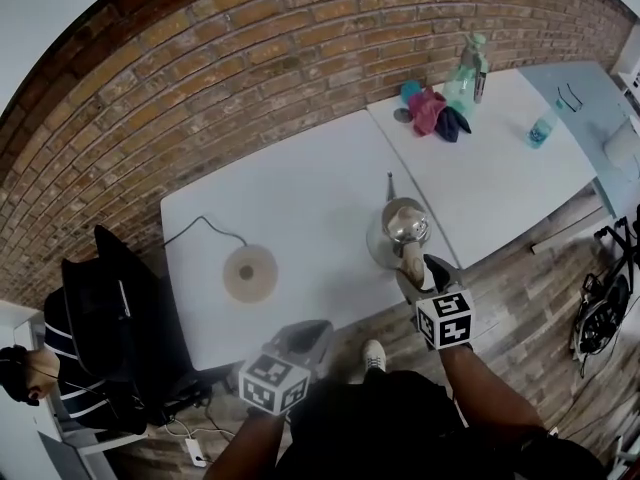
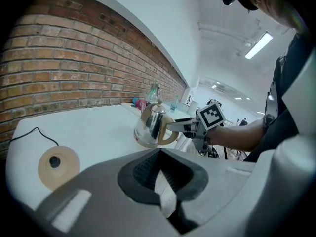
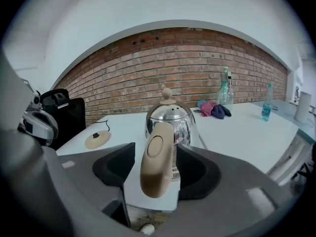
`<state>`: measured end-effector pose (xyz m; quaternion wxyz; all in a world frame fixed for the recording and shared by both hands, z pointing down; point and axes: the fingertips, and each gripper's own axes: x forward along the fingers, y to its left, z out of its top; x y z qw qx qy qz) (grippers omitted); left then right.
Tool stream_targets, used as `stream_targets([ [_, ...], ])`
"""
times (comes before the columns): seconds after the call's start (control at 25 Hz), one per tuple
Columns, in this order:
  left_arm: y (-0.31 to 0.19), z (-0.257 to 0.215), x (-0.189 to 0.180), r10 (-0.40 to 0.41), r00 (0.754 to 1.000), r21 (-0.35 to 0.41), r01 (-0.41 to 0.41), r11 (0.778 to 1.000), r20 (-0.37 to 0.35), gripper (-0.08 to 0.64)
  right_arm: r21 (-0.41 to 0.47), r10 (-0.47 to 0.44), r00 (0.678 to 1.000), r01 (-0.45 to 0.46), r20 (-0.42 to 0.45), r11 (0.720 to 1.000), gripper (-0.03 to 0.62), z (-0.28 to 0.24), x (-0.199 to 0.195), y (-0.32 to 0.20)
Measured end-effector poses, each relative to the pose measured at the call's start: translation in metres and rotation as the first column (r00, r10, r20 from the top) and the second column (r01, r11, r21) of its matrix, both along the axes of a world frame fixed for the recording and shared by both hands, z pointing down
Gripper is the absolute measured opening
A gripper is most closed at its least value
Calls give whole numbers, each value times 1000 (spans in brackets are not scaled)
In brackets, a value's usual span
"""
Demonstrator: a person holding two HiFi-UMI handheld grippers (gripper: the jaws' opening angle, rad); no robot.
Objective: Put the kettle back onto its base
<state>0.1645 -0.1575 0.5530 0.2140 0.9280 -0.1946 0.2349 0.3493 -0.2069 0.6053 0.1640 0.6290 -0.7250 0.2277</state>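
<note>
A shiny steel kettle (image 1: 400, 230) with a beige handle (image 3: 157, 159) stands on the white table (image 1: 300, 198), near its front edge. My right gripper (image 1: 420, 271) is open, its jaws on either side of the handle with narrow gaps showing. The round beige base (image 1: 250, 273) lies on the table well to the kettle's left, its black cord (image 1: 195, 228) trailing off the far left edge. My left gripper (image 1: 305, 333) is shut and holds nothing, hanging below the table's front edge between base and kettle. The left gripper view shows the kettle (image 2: 153, 125) and base (image 2: 58, 166).
A second white table (image 1: 500, 178) adjoins on the right, carrying a spray bottle (image 1: 465, 73), bunched cloths (image 1: 435, 113) and a small blue bottle (image 1: 541, 130). A black chair with bags (image 1: 110, 328) stands left of the table. A brick wall runs behind.
</note>
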Motion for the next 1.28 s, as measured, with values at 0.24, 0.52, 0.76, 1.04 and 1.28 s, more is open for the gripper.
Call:
stream_targets([
  [0.24,3,2,-9,-28,999,-16,29,999,18,1,-40,31,999,-31,7,999,282,20,7,-10],
  [0.52,5,3,-15,-45,999,-24,46,999,30,2,-60,37,998,-40,-59,997,248,29,12,-14],
  [0.76,6,-2,-16,-52,998,-23,52,998,24,2,-91,32,998,-36,-48,995,169,27,19,-11],
  [1.04,8,-5,-20,-63,998,-22,64,998,13,2,48,89,995,-92,45,995,135,10,26,-8],
  [1.28,7,-7,-32,-88,996,-15,88,996,12,2,87,69,998,-69,3,994,123,-1,16,-9],
])
